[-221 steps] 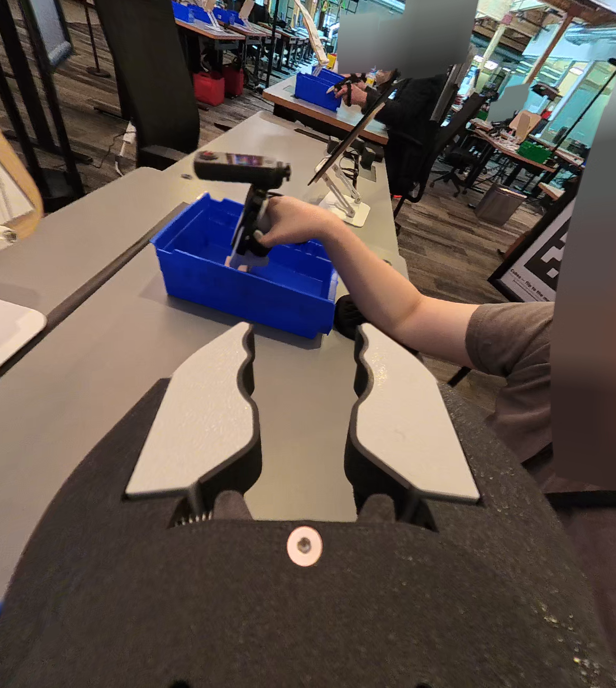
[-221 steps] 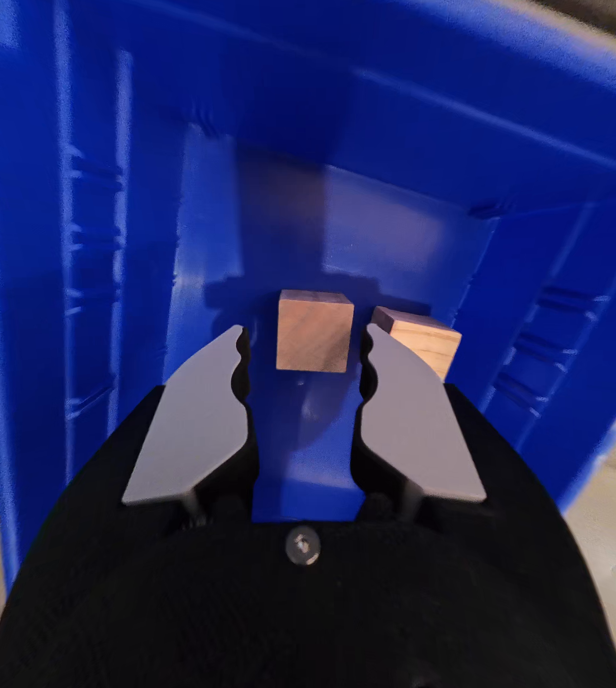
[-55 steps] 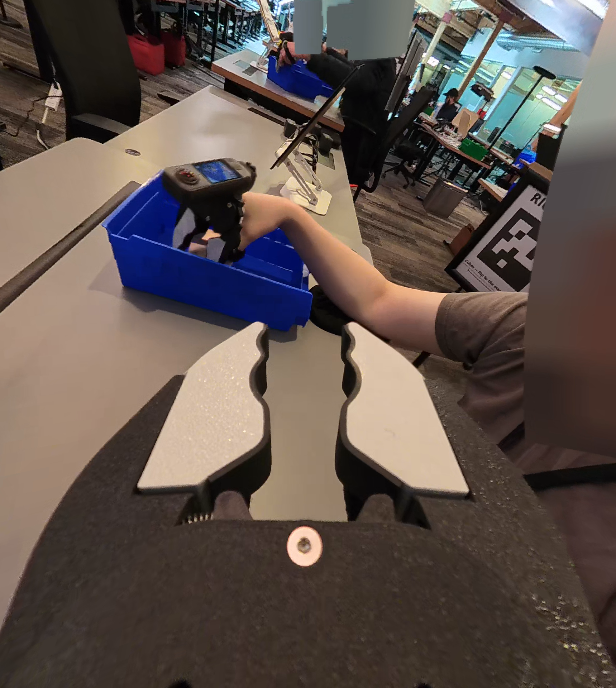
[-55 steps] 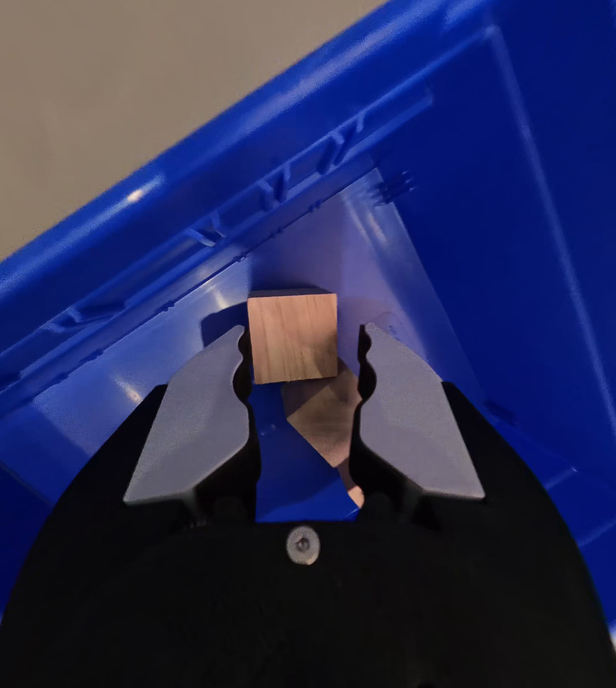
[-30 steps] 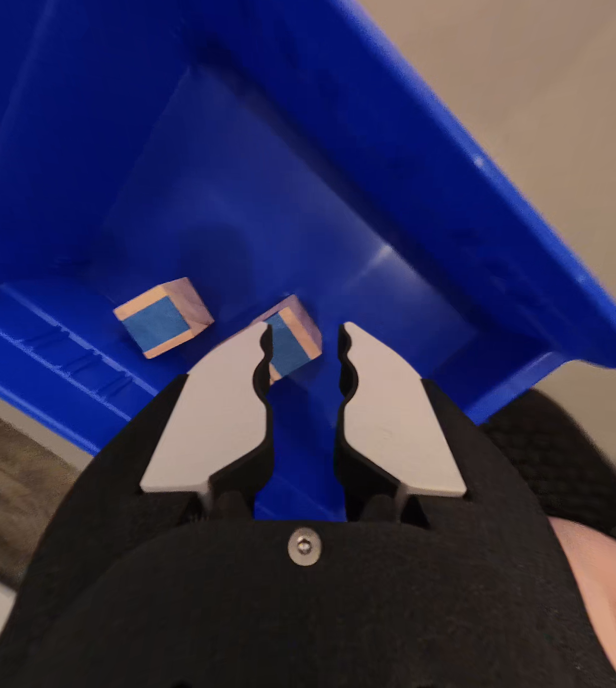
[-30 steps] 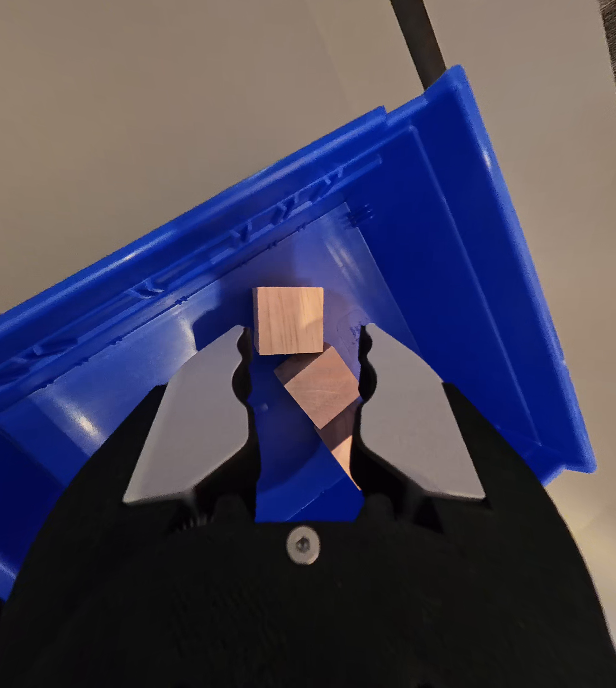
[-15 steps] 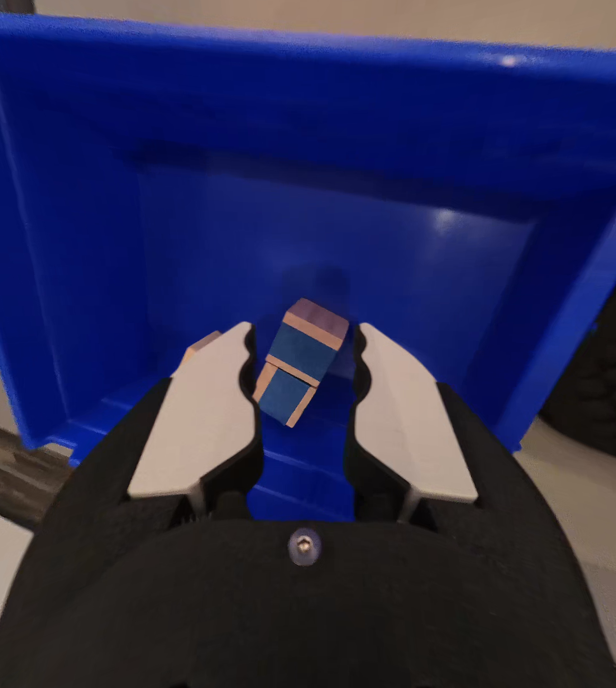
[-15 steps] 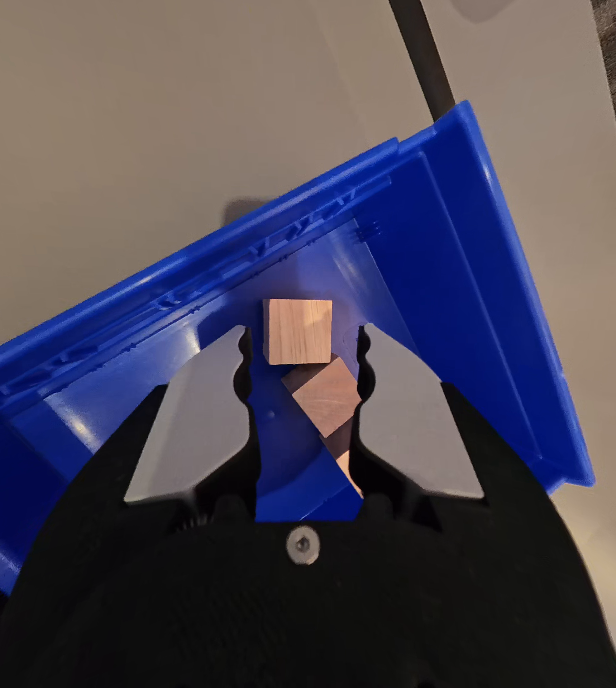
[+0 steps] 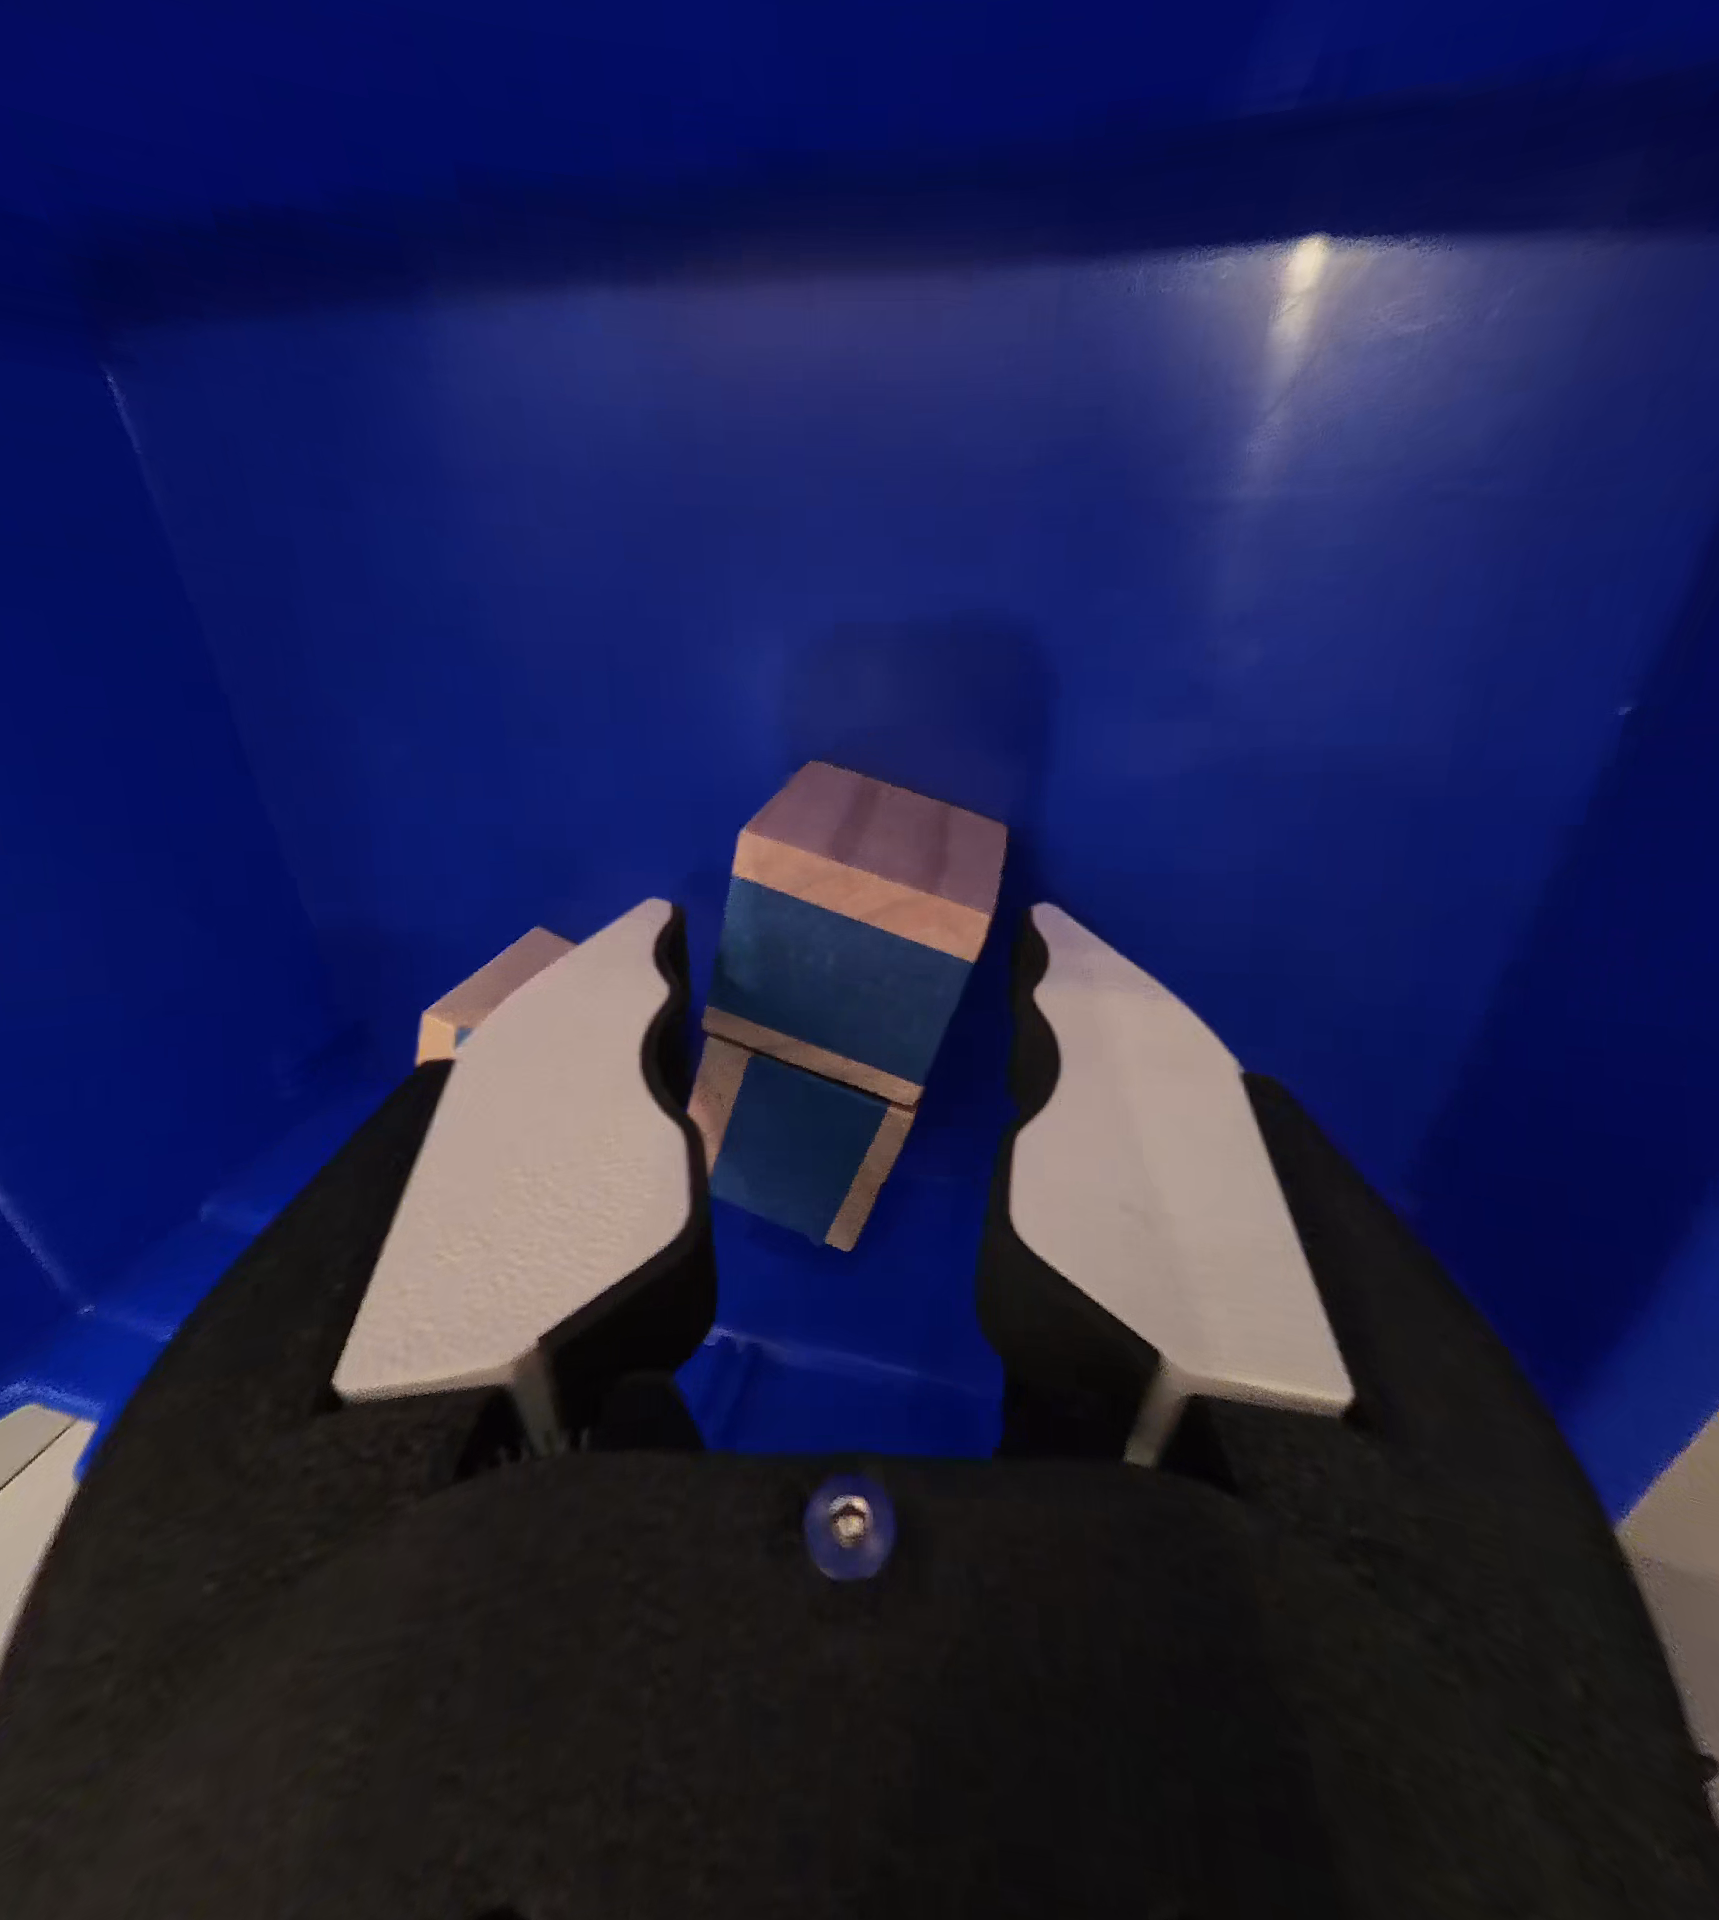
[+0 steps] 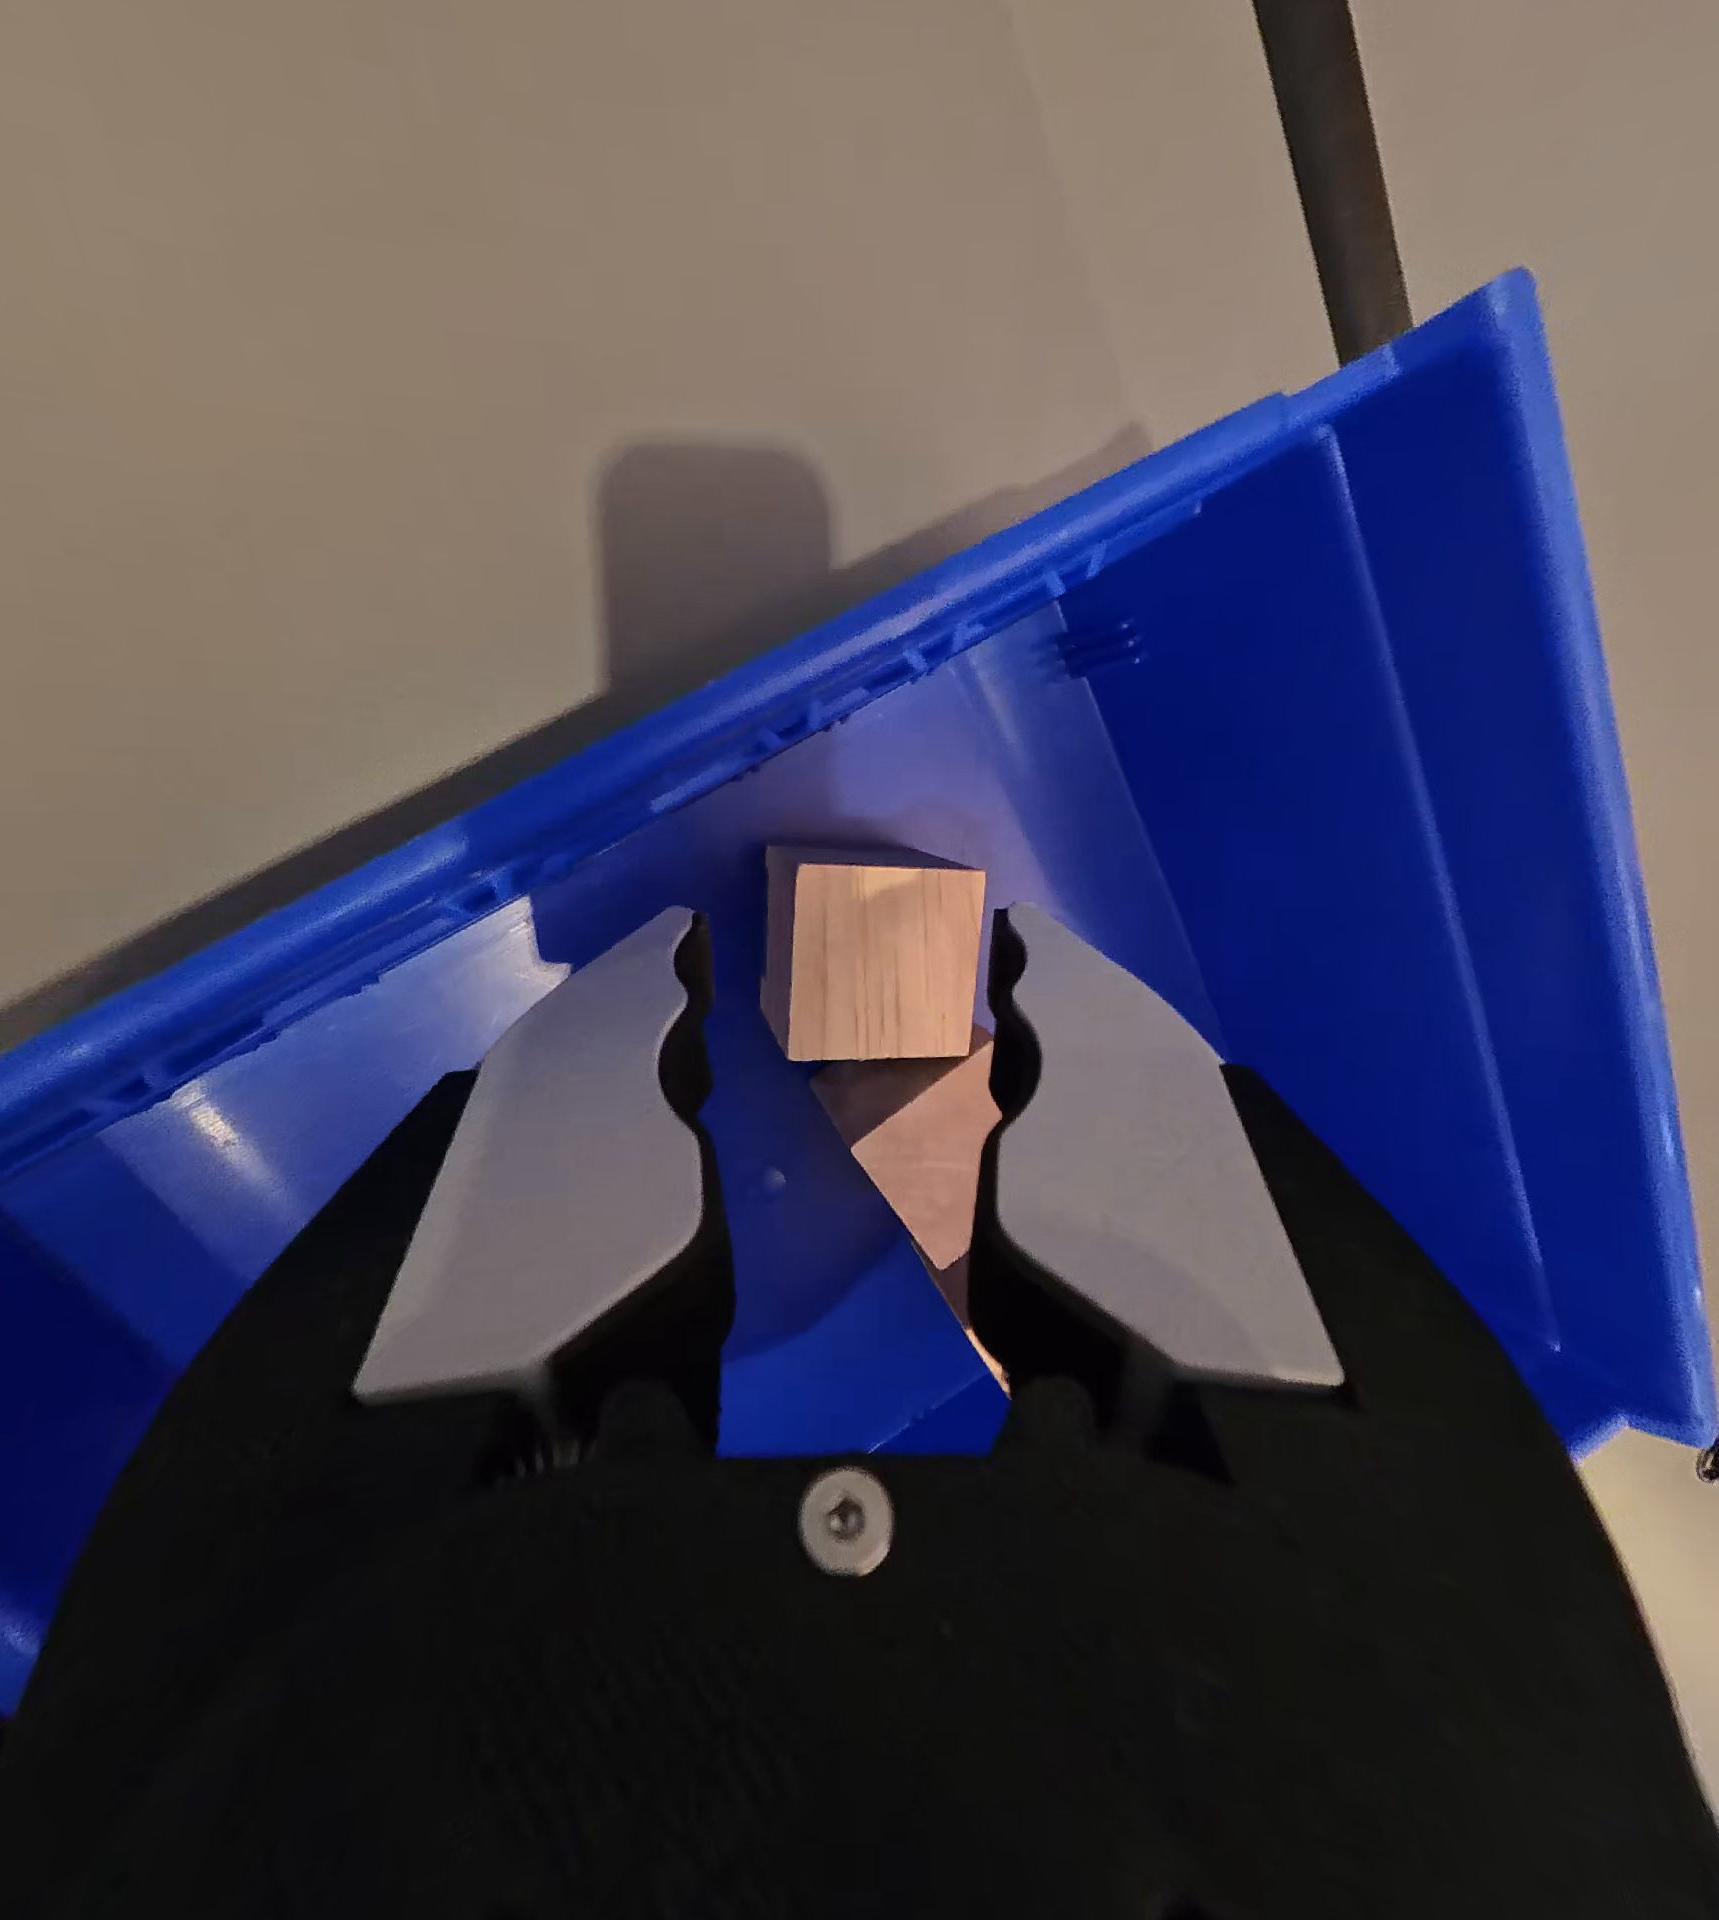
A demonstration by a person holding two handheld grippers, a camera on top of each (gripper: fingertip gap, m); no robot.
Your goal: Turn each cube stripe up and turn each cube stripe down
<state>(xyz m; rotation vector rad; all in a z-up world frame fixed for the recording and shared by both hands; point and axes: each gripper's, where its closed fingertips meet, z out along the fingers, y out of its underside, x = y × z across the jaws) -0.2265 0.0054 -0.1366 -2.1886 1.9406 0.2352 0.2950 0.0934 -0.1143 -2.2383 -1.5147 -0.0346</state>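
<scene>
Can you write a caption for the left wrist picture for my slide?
Open left gripper lined up on a tilted wooden cube with blue stripes inside the blue bin.

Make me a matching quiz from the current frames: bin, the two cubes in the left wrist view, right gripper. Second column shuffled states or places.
Things
1. blue plastic bin
2. wooden cube with a broad blue stripe
3. pale wooden cube at the left
4. right gripper

States
a. open, plain wood face between its tips
b. mostly hidden behind a grey finger
c. sits on the beige table
d. centred between the open left gripper fingers

Pairs: 1-c, 2-d, 3-b, 4-a
</scene>
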